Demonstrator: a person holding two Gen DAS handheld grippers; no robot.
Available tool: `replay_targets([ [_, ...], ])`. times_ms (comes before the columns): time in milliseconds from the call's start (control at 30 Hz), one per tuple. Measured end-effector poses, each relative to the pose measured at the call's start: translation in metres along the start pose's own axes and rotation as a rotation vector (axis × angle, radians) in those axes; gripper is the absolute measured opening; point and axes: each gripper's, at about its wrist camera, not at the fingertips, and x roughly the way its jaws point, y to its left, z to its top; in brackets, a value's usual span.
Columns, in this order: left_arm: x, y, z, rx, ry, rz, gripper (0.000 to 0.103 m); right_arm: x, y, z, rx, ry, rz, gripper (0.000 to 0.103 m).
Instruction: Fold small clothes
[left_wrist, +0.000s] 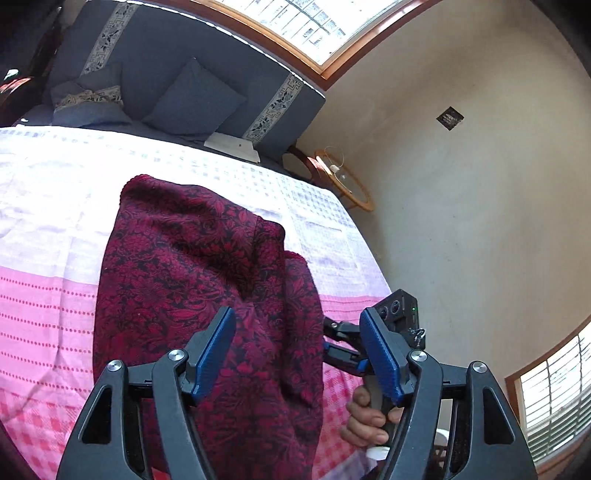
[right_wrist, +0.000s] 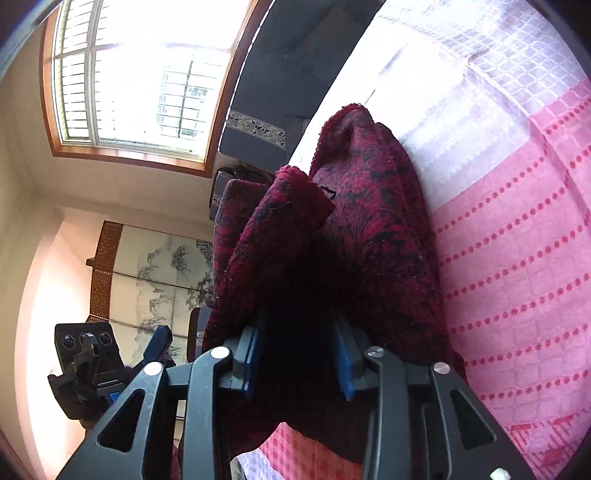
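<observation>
A dark red floral garment (left_wrist: 192, 266) lies folded lengthwise on the pink and white bed cover (left_wrist: 48, 295). My left gripper (left_wrist: 299, 350) hovers over its near end with the blue pads wide apart and touching nothing. My right gripper (left_wrist: 334, 341) shows at the garment's right edge, a hand (left_wrist: 364, 417) on its handle. In the right wrist view the garment (right_wrist: 369, 229) is bunched and drapes over my right gripper (right_wrist: 299, 356). Its pads stand apart with dark cloth lying loosely between them. A blue finger (right_wrist: 159, 341) of the left gripper shows at lower left.
Blue sofa cushions (left_wrist: 192, 99) lie beyond the bed's far side. A round wooden side table (left_wrist: 343, 181) with a glass top stands by the beige wall on the right. The bed cover (right_wrist: 517, 258) extends pink and dotted to the right. Windows (right_wrist: 140, 85) let in bright light.
</observation>
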Motion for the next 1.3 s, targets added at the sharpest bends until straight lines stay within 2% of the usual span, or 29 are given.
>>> replay_targets([
  [100,-0.001,0.026,-0.025,-0.018,0.006,0.010,0.071,-0.008,0.004,0.001,0.021,-0.001,-0.001,0.049],
  [167,0.008,0.034,-0.042,-0.021,0.026,-0.040,0.071,-0.006,0.011,0.003,0.017,0.014,0.003,0.056],
  [267,0.027,0.031,-0.064,0.002,0.032,-0.112,0.071,-0.002,0.029,0.006,-0.033,0.031,-0.063,0.068],
  [367,0.058,0.022,-0.081,0.016,0.076,-0.170,0.071,0.009,0.043,0.018,-0.073,0.060,-0.150,0.071],
  [500,0.083,0.008,-0.095,0.111,0.081,-0.142,0.071,0.029,0.047,0.028,-0.111,0.104,-0.241,0.071],
  [633,0.079,0.004,-0.098,0.161,0.081,-0.134,0.071,0.047,0.048,0.028,-0.160,0.109,-0.274,0.071],
  [667,0.076,0.005,-0.098,0.160,0.079,-0.135,0.071,0.051,0.052,0.027,-0.195,0.101,-0.290,0.065],
  [700,0.072,0.005,-0.097,0.164,0.076,-0.131,0.071,0.057,0.056,0.026,-0.232,0.107,-0.324,0.054],
  [733,0.066,0.004,-0.096,0.168,0.072,-0.124,0.071,0.066,0.059,0.026,-0.257,0.128,-0.357,0.024],
  [800,0.052,0.000,-0.093,0.172,0.052,-0.117,0.071,0.070,0.062,0.029,-0.274,0.130,-0.367,0.024],
  [900,0.024,-0.007,-0.081,0.178,-0.019,-0.108,0.072,0.057,0.079,0.047,-0.317,0.092,-0.305,0.021],
  [967,0.011,-0.010,-0.071,0.188,-0.087,-0.088,0.076,0.046,0.092,0.062,-0.346,0.067,-0.264,0.020],
  [1033,0.014,-0.009,-0.061,0.211,-0.119,-0.013,0.082,0.039,0.096,0.079,-0.358,0.051,-0.218,0.020],
  [1067,0.020,-0.004,-0.058,0.206,-0.111,0.018,0.083,0.039,0.092,0.087,-0.347,0.051,-0.200,0.020],
  [1200,0.056,0.026,-0.058,0.111,-0.025,0.015,0.083,0.047,0.040,0.095,-0.252,0.057,-0.199,0.020],
  [1300,0.068,0.029,-0.068,0.143,-0.026,0.039,0.083,0.044,0.008,0.088,-0.203,0.049,-0.152,0.021],
])
